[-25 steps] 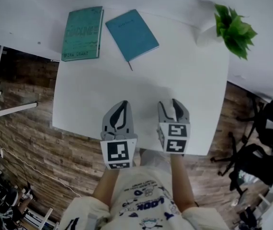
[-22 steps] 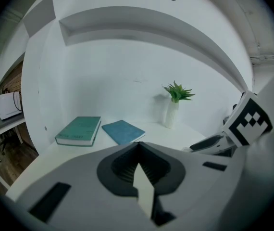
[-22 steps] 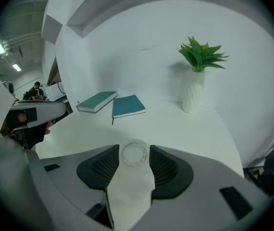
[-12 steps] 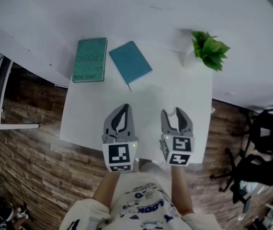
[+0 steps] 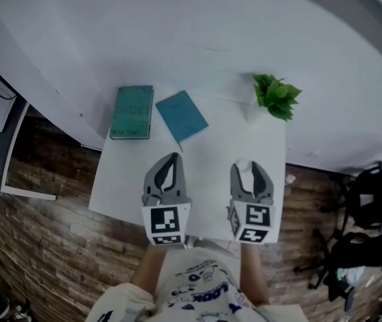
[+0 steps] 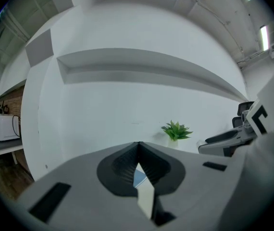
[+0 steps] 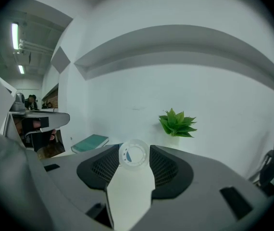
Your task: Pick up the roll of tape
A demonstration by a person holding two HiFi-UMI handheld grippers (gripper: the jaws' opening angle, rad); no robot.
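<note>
The roll of tape [image 7: 133, 154] is a small white ring with a translucent core. It sits pinched between the tips of my right gripper [image 7: 134, 156], which is shut on it. In the head view the tape [image 5: 243, 166] shows as a pale spot at the tip of the right gripper [image 5: 246, 168], above the white table [image 5: 211, 156]. My left gripper [image 5: 171, 158] is held beside it to the left. Its jaws meet at the tip [image 6: 138, 146] with nothing between them.
A green book [image 5: 132, 111] and a blue notebook [image 5: 181, 116] lie at the table's far left. A potted green plant [image 5: 276, 96] stands at the far right corner against the white wall. Wooden floor and black office chairs [image 5: 372, 200] surround the table.
The head view has pulled back, so the table and books look smaller and farther away. Both grippers keep their place in the frame, and the tape stays at the right gripper's tips.
</note>
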